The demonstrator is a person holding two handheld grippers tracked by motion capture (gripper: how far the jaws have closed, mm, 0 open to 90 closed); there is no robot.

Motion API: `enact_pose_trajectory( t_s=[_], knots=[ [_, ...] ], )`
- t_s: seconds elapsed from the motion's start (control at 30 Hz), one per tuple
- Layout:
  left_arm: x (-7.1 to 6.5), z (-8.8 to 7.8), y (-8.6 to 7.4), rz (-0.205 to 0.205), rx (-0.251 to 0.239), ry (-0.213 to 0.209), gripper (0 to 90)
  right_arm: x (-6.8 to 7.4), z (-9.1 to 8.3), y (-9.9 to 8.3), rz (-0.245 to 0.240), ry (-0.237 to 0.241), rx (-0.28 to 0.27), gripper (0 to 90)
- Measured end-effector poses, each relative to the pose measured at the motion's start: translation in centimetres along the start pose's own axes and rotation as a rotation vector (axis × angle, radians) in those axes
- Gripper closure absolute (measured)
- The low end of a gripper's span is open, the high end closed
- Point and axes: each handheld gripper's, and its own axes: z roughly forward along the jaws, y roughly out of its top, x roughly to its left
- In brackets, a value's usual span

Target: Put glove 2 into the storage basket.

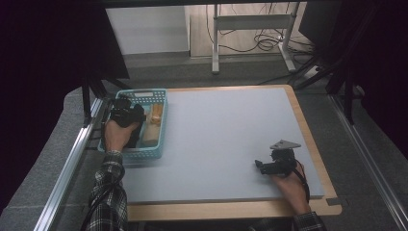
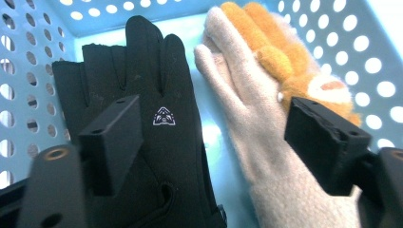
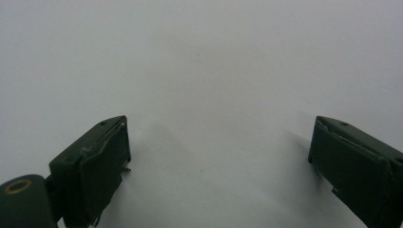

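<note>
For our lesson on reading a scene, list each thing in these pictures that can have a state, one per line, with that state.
Left gripper: open above the gloves, holding nothing.
Right gripper: open, empty, over the bare grey mat.
Black glove: lying flat in the basket.
Cream glove: flat beside the black glove.
Orange glove: lying partly on the cream glove.
Basket: upright on the mat, holding the gloves.

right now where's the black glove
The black glove lies flat in the blue basket at the table's left, beside the cream glove, under the open left gripper.
</note>
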Motion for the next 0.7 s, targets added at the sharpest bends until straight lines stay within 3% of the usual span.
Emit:
enact_pose_trajectory(
  t_s=[0.27,0.43,0.7],
  knots=[
    [0.1,-1.3,-0.4,-0.029,-0.052,-0.062,10.6,0.0,0.0,0.0,0.0,-0.001,0.0,6.4],
    [-0.1,-2.2,-0.6,0.01,-0.056,-0.084,5.7,0.0,0.0,0.0,-0.001,-0.001,0.0,6.4],
    [-0.1,-3.3,-1.1,0.037,-0.068,-0.092,1.6,0.0,0.0,0.0,-0.001,-0.001,0.0,6.4]
  ],
)
